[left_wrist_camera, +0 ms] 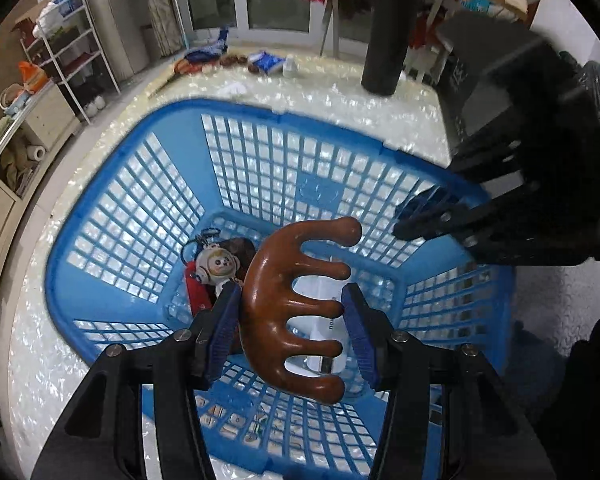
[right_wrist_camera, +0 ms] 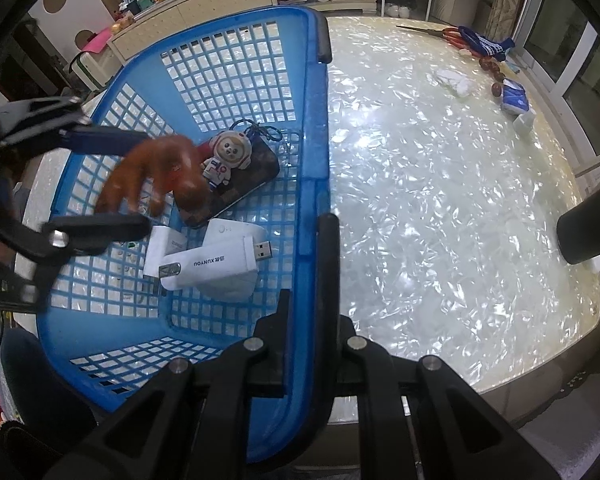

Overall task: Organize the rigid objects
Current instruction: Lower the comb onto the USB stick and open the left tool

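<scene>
Basket [right_wrist_camera: 316, 152] rim pinched steady by the right gripper [right_wrist_camera: 308, 264] while the left gripper [left_wrist_camera: 288, 320], fingers spread beside a wooden comb [left_wrist_camera: 296, 300], hangs over stowed trinkets, apparently for release.

The white USB dongle [right_wrist_camera: 216, 266] lying in the blue basket [right_wrist_camera: 312, 128] carries the printed word "XUNYOU", with two small characters just beside it that are too small to read. In the left wrist view only the letters "you" show on it.
</scene>
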A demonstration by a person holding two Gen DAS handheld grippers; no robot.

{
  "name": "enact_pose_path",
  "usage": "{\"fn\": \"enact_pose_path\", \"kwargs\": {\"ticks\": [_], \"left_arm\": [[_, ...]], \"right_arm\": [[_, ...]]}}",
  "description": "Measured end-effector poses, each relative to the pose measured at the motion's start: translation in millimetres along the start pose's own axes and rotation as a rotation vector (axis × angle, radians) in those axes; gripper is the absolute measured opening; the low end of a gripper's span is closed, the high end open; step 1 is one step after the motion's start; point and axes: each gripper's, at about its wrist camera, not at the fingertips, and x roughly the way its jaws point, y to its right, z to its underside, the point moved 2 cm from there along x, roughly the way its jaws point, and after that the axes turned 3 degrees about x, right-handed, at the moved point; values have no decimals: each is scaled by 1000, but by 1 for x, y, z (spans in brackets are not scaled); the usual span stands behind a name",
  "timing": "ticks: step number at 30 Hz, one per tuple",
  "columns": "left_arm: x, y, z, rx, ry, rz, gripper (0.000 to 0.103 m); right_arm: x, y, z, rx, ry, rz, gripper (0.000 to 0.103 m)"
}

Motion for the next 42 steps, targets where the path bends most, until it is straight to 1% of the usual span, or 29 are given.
{"fn": "enact_pose_path", "kwargs": {"ticks": [4, 7, 10, 15, 18, 21, 22, 25, 26, 27, 29, 31, 34, 39, 42], "left_arm": [[16, -2, -1, 11, -35, -5, 56], [26, 0, -2, 35, -70, -26, 56], [29, 0, -4, 47, -85, -14, 56], [35, 2, -6, 72, -132, -45, 57], [36, 2, -6, 65, -149, -29, 58], [34, 3, -5, 61, -151, -25, 76], [31, 4, -5, 61, -148, -13, 85], [21, 6, -7, 67, -133, -24, 99], [20, 6, -8, 62, -136, -11, 103], [20, 7, -8, 61, -140, -1, 103], [21, 9, -8, 68, -157, -15, 103], [21, 10, -8, 64, -165, -12, 103], [16, 9, -8, 70, -165, -48, 103], [-10, 5, -8, 78, -144, -86, 103], [-31, 0, -8, 68, -122, -95, 103]], "right_arm": [[1, 1, 0, 2, 1, -5, 10], [2, 2, 0, 2, 0, -8, 10], [4, 2, 0, 4, -4, -22, 10], [6, 2, 1, 7, -4, -29, 10], [6, 2, 0, 4, -4, -28, 10], [7, 2, 0, 3, -2, -27, 10], [7, 2, 0, 4, -1, -28, 10], [7, 1, 0, 3, -1, -29, 10], [7, 1, 0, 3, -1, -28, 10], [7, 1, -1, 4, -1, -30, 10], [6, 1, 0, 8, -1, -34, 10], [6, 2, 0, 8, 1, -35, 10], [5, 2, 0, 8, 2, -34, 10], [4, 0, 1, 13, 5, -36, 10], [2, 2, 0, 11, 7, -30, 10]]}}
